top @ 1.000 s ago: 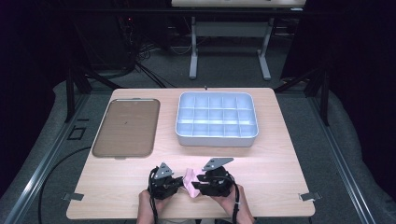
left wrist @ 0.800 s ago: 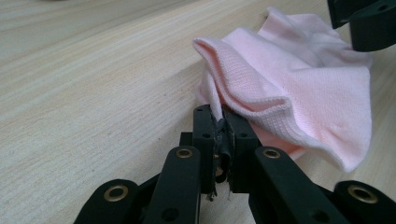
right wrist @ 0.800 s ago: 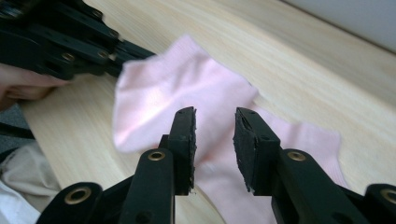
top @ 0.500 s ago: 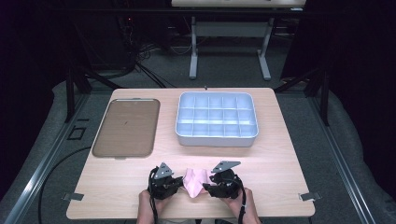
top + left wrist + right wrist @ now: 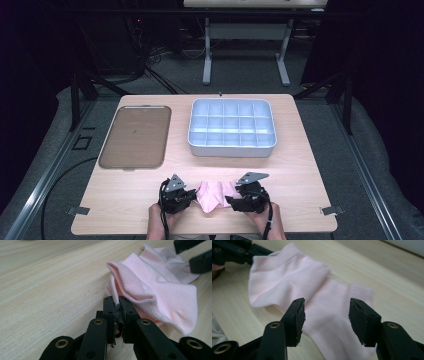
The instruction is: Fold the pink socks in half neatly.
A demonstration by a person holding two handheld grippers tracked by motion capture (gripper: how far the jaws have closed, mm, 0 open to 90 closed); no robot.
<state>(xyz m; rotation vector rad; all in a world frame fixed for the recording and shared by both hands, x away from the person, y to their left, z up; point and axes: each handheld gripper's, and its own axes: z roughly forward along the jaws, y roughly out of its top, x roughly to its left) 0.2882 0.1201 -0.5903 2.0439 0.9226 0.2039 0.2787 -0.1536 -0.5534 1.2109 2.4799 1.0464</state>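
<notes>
Lying crumpled at the lower centre of the high view, the pale pink sock (image 5: 215, 196) sat on the wooden table (image 5: 300, 165) between both claws. Its ribbed cuff edge was pinched tight in the left gripper (image 5: 118, 308). The right gripper (image 5: 325, 321) had just been opening, jaws parted above the sock's smooth knit, gripping nothing.
</notes>
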